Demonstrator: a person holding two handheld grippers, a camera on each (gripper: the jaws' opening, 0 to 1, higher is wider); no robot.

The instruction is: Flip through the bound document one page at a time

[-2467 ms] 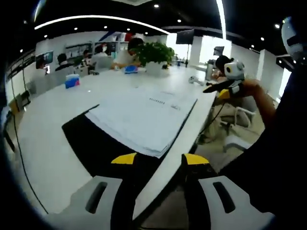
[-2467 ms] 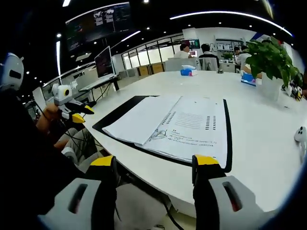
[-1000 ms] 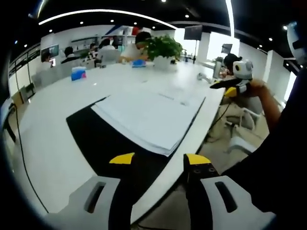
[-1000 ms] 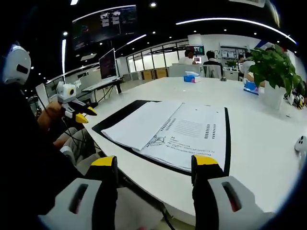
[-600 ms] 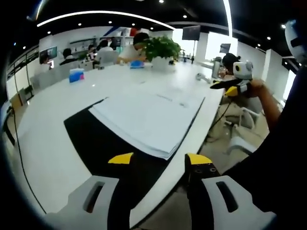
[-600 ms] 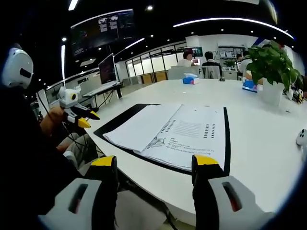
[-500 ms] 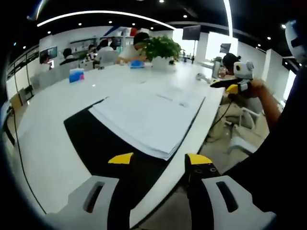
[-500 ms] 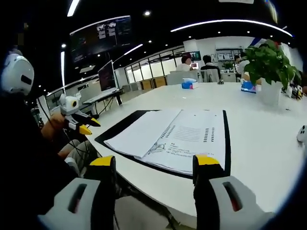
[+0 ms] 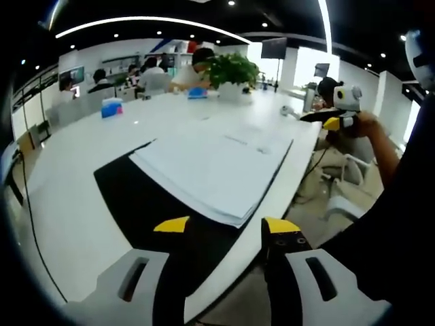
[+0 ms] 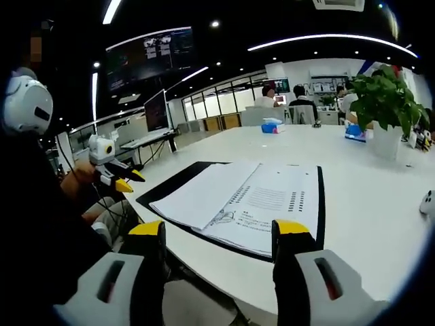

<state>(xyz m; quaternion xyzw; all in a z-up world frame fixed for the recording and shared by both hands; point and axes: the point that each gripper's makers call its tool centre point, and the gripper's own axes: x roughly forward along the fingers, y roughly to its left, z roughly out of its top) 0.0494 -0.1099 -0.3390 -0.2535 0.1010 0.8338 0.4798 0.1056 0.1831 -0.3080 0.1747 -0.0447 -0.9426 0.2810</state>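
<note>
One plant beyond document

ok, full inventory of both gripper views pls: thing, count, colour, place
bound document: 1, white, lying open on the mat near the table edge
mat: 1, black, under the document
table: 1, white, large
potted plant: 1, green in a white pot, far side of the table
tissue box: 1, blue, far part of the table
monitor: 1, dark, on a desk behind
seated people: several, far end of the table
left gripper: 1, white with yellow tips, jaws apart, off the table edge short of the document
right gripper: 1, same colours, jaws apart, short of the document
</note>
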